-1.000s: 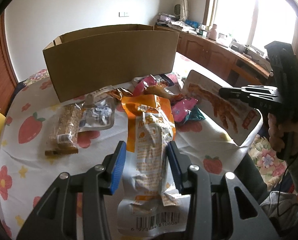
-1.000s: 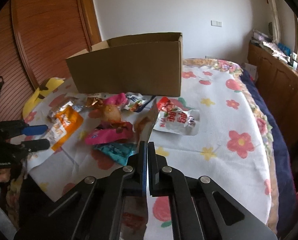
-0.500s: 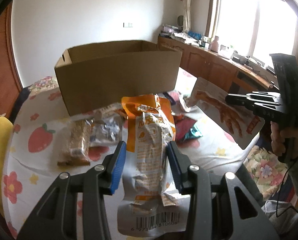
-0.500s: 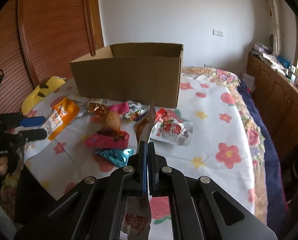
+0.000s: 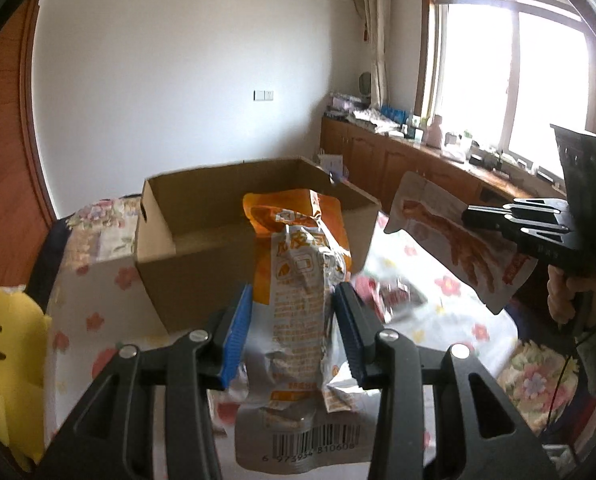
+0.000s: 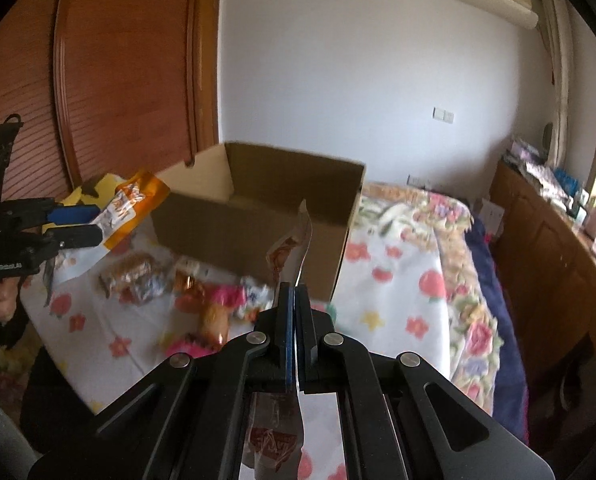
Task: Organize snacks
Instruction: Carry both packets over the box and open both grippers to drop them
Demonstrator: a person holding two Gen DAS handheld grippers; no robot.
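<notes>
Short of cardboard box (image 5: 201, 256): left gripper (image 5: 293, 332) clamps orange snack bag (image 5: 302, 276), long axis pointing at box opening. Right gripper (image 6: 295, 312) pinched shut on flat pouch (image 6: 298, 240), edge-on, also short of box. Both about equally near.

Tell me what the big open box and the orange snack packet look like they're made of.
The box looks like plain brown corrugated cardboard, matte, with raw cut flap edges and folded corners. The orange snack packet held in the left hand-held gripper looks like thin glossy plastic film, possibly foil-lined: it crinkles, catches highlights and carries a printed barcode.
</notes>
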